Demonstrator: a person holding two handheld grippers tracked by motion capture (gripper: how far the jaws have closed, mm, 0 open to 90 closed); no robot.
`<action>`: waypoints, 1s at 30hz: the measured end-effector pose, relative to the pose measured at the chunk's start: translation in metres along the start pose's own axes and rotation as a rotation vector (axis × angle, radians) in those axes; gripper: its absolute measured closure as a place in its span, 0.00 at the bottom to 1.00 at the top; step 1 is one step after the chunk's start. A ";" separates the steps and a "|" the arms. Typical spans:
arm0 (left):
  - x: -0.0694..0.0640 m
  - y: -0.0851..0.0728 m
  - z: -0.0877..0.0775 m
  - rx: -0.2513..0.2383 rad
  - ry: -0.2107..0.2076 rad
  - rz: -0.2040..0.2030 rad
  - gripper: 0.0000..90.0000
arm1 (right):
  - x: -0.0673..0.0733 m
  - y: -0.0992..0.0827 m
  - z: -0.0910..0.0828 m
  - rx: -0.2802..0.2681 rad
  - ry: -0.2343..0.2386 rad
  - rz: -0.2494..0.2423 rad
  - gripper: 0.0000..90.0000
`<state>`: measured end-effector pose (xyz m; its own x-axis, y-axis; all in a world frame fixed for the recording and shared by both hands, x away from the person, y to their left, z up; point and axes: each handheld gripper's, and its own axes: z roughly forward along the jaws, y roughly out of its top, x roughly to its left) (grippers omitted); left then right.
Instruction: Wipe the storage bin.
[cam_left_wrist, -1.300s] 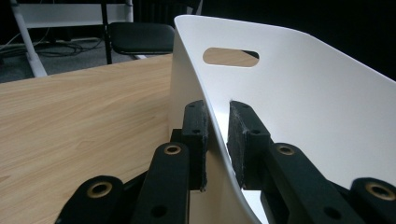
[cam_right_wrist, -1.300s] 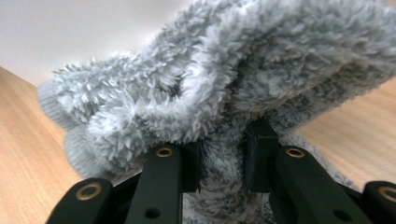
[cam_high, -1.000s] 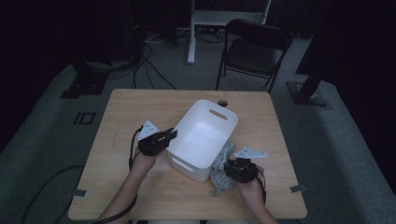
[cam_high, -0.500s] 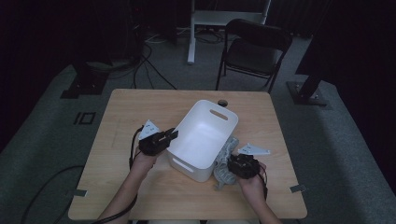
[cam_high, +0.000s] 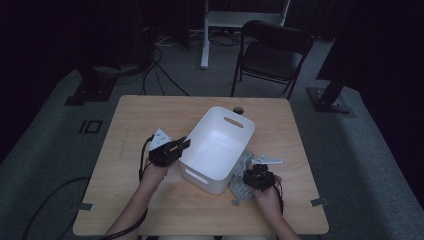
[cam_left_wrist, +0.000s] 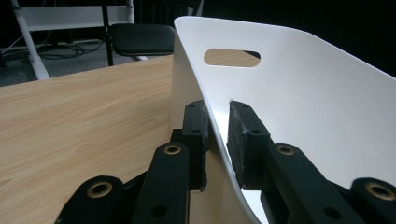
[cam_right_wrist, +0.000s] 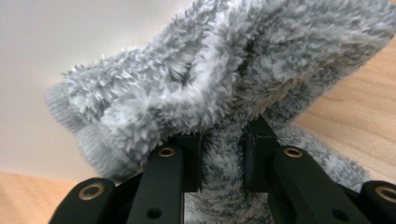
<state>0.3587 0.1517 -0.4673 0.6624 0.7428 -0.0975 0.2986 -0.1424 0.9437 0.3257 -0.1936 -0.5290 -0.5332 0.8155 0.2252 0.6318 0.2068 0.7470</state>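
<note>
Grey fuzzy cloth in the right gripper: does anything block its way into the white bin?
Only the bin's own near wall. The cloth lies on the table against it; the right gripper must lift it over the rim.

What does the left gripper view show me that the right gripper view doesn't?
Left gripper view: the left gripper is clamped on the wall of the white bin, one jaw inside and one outside, with the handle slot and a black chair beyond. Right gripper view: the right gripper is shut on a fluffy grey cloth. Both share the white bin and the wooden table.
</note>
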 end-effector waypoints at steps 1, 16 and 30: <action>0.000 -0.001 0.000 -0.005 -0.001 -0.012 0.86 | 0.000 0.002 -0.004 -0.013 0.005 -0.003 0.81; 0.000 0.000 0.002 -0.002 -0.026 -0.003 0.88 | 0.004 0.032 -0.044 -0.198 0.028 -0.022 0.81; -0.002 0.001 0.002 -0.002 -0.026 0.009 0.88 | -0.015 0.010 -0.003 -0.065 -0.041 0.027 0.81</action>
<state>0.3591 0.1487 -0.4673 0.6829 0.7240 -0.0972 0.2915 -0.1481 0.9451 0.3380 -0.2056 -0.5231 -0.4918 0.8422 0.2211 0.6073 0.1497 0.7803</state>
